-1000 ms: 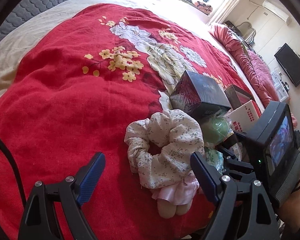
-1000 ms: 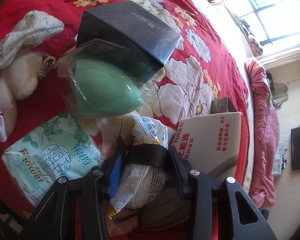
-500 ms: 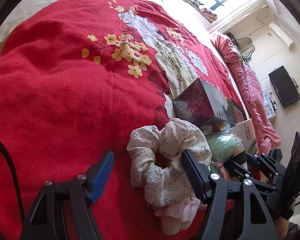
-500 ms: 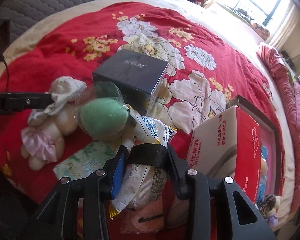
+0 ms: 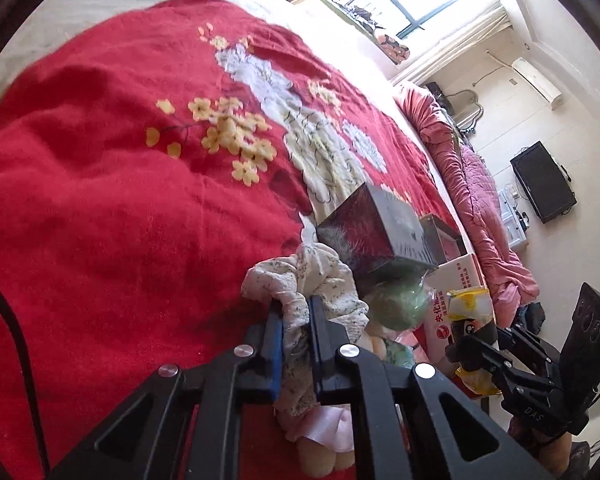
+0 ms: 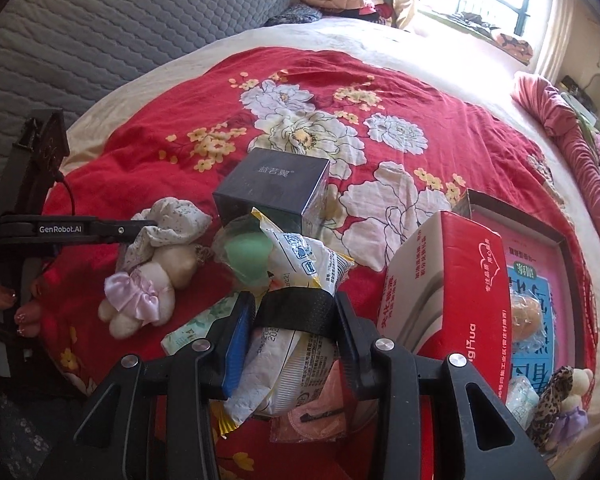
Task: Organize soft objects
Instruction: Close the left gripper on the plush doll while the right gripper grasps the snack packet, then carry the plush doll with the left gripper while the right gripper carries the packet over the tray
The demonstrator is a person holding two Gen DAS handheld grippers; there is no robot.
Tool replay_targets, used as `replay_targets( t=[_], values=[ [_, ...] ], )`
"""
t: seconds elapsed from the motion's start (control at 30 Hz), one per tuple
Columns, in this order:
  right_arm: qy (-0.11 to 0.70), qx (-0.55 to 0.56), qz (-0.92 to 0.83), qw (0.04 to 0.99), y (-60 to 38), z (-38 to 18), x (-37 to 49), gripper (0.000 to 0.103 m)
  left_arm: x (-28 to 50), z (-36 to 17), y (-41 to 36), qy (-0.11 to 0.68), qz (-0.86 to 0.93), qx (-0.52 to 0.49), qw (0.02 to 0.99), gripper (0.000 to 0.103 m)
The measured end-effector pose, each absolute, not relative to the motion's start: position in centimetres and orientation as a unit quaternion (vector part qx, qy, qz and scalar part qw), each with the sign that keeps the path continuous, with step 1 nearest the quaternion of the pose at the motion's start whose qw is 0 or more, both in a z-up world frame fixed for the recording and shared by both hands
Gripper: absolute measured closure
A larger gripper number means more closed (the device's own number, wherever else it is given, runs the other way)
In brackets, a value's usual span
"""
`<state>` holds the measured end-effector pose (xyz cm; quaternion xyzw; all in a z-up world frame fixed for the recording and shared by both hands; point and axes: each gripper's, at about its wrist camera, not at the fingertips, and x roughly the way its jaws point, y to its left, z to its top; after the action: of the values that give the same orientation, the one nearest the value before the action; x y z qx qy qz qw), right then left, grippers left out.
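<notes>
While my left jaws (image 5: pixel 296 320) clamp the floral scrunchie (image 5: pixel 308 280), left wrist view first: pads have just been closing and now pinch a fold of its near rim, fabric bunched between them. It sits on the red floral bedspread (image 5: pixel 120 220), draped over a small plush doll (image 5: pixel 324 436) in a pink satin skirt. Cream cloth, tiny sprig print, ruffled ring. Judgement: near weightless, fully limp, will sag and stretch on lift; a pinch on one gathered fold is enough, no crush risk. It may drag the doll if the elastic is looped round it, can't tell from here. Dark glossy box (image 5: pixel 380 232) just behind, green sponge in clear wrap (image 5: pixel 400 304) beside it. Right gripper (image 5: pixel 472 344) shows at the right edge with a yellow-white packet (image 5: pixel 470 308).

Right wrist view: right jaws (image 6: pixel 296 320) grip that crinkly snack packet (image 6: pixel 300 264) across its middle, partly open around its bulk, packet clear of the bed. Judgement: light, air-filled, slippery film; squeeze harder and it may pop or squirt out. Below lie a tissue pack (image 6: pixel 188 328) and a pink pouch (image 6: pixel 316 412). Red-white carton (image 6: pixel 452 280) stands to the right, against a shallow tray box (image 6: pixel 564 248) holding other soft bits. Left gripper (image 6: pixel 140 226) visible at left, tips in the scrunchie (image 6: pixel 172 216) on the doll (image 6: pixel 148 284).
</notes>
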<state>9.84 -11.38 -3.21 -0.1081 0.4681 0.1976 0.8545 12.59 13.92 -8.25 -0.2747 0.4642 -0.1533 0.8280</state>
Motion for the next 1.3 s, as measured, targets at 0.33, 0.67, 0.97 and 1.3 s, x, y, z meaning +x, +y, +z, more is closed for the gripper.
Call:
replay_targets(
  t=[0.33, 0.67, 0.97, 1.3],
  values=[
    [0.454, -0.077, 0.208, 0.863, -12.8, -1.9, 8.9, 0.062, 9.6, -3.3, 11.1, 0.423, -0.142, -0.219, 0.868, 0.092],
    [0.415, -0.046, 0.215, 0.883, -14.6, 1.4, 7.5, 0.062, 7.6, 1.6, 5.8, 0.405, -0.154, -0.155, 0.888, 0.092],
    [0.389, -0.011, 0.201, 0.899, -17.7, 3.7, 6.8, 0.062, 6.7, 4.8, 1.1, 0.394, -0.173, -0.111, 0.896, 0.092],
    [0.356, 0.026, 0.156, 0.921, -23.3, 6.2, 5.8, 0.062, 6.8, 8.3, -5.7, 0.379, -0.213, -0.059, 0.899, 0.092]
  ],
)
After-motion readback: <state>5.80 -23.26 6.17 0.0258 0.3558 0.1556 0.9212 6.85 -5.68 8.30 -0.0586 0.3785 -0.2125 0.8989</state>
